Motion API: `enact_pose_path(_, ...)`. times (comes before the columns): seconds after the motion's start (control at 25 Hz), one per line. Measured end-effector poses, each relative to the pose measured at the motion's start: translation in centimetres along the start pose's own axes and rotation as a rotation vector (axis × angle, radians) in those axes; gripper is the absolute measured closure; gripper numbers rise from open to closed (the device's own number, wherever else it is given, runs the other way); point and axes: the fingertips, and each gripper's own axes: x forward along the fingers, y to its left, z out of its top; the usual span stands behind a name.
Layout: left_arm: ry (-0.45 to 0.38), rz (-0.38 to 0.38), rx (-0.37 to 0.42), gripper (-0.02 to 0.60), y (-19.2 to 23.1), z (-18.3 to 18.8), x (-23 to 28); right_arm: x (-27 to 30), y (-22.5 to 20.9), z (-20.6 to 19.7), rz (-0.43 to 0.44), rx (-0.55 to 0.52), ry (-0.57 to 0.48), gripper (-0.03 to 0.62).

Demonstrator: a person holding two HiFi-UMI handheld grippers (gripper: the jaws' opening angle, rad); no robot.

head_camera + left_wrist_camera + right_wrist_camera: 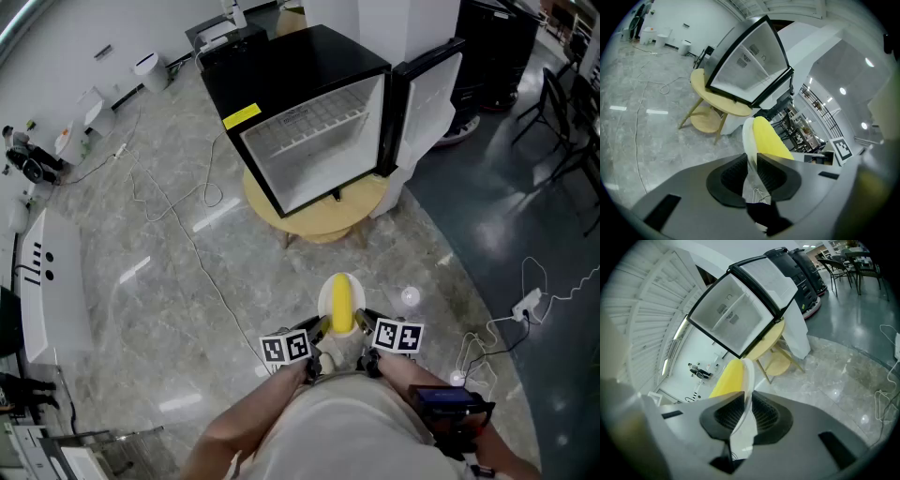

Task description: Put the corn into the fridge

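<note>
Head view: one yellow corn [343, 302] lies on one white plate [324, 298], carried low between two tools, the left tool [322, 328] and right tool [364, 324]. Well ahead, one black fridge [309, 122] stands open on a round table [323, 217]. The print on its yellow sticker [242, 116] is unreadable.

Left gripper view: jaws pinch the plate's rim.

Right gripper view: jaws pinch the opposite rim.

yellow corn [343, 302] lies on a white plate [324, 296]; black fridge [300, 112] stands door open.
</note>
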Motion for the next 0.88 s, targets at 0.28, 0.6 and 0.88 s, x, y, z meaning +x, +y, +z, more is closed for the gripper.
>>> enact_pose_path(0.28,-0.051,0.005,0.010,0.512,2.3,-0.3,-5.3,0.7,4.8,-3.3,0.030,-0.071,-0.038,0.537)
enact_pose_path(0.6,-0.064,-0.018,0.016,0.512,3.0,-1.1,-7.4,0.3,6.7,-4.7,0.003,-0.109,-0.038,0.537)
enact_pose_path(0.88,-0.067,-0.036,0.044,0.512,3.3,0.1,-8.8,0.7,8.3,-4.7,-0.007,-0.127,-0.053,0.537)
